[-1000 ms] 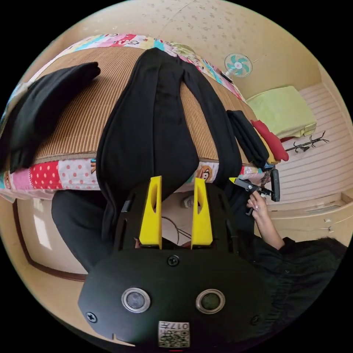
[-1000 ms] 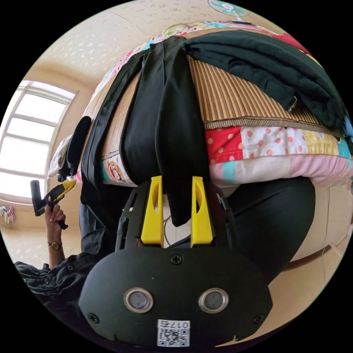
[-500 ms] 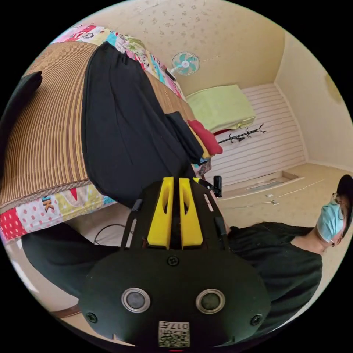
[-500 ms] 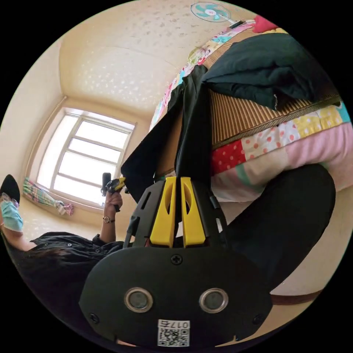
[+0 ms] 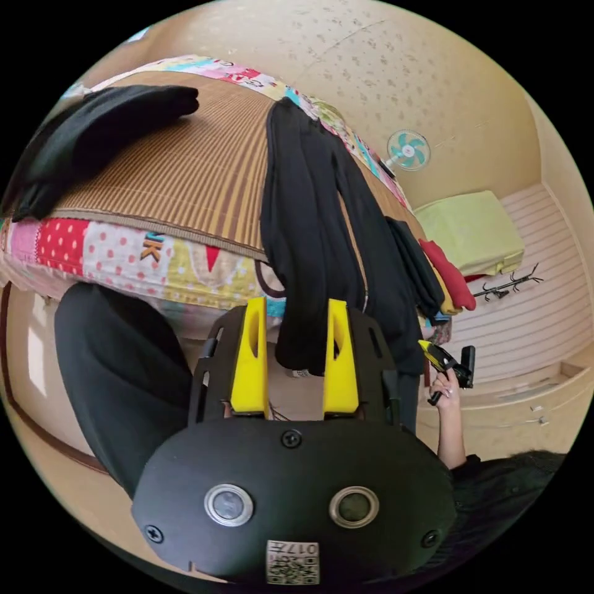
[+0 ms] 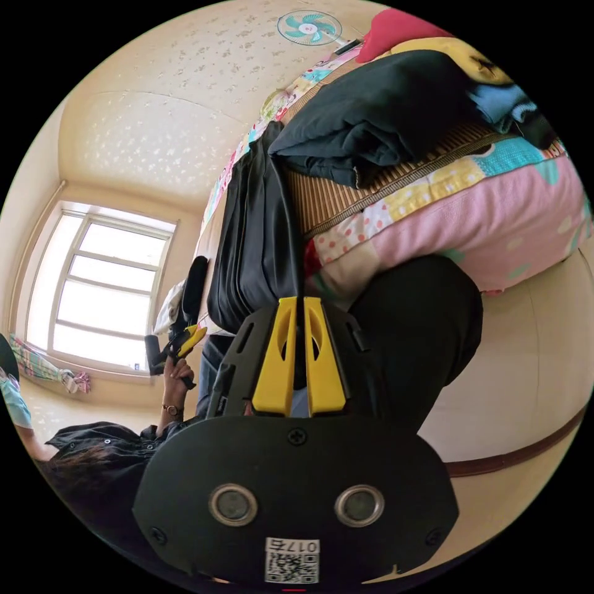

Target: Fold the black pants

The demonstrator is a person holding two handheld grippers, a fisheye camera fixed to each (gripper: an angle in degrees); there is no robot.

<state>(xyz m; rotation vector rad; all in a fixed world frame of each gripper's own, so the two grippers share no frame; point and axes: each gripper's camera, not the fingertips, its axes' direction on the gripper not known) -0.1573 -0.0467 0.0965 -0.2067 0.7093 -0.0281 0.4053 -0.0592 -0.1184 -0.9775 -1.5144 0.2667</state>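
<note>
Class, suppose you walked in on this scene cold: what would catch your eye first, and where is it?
First, the black pants, draped along the striped mat and hanging over the bed's edge, their end between the open yellow jaws of the left gripper. Next, the patchwork quilt under the mat, with a pile of folded dark clothes on top. The right gripper is shut just below the pants.

- Black pants [image 5: 315, 235], doubled lengthwise into a long narrow band, stretched across the striped bamboo mat [image 5: 185, 167] atop the bed.
- One end draped over the bed's edge, hanging slack in soft vertical folds.
</note>
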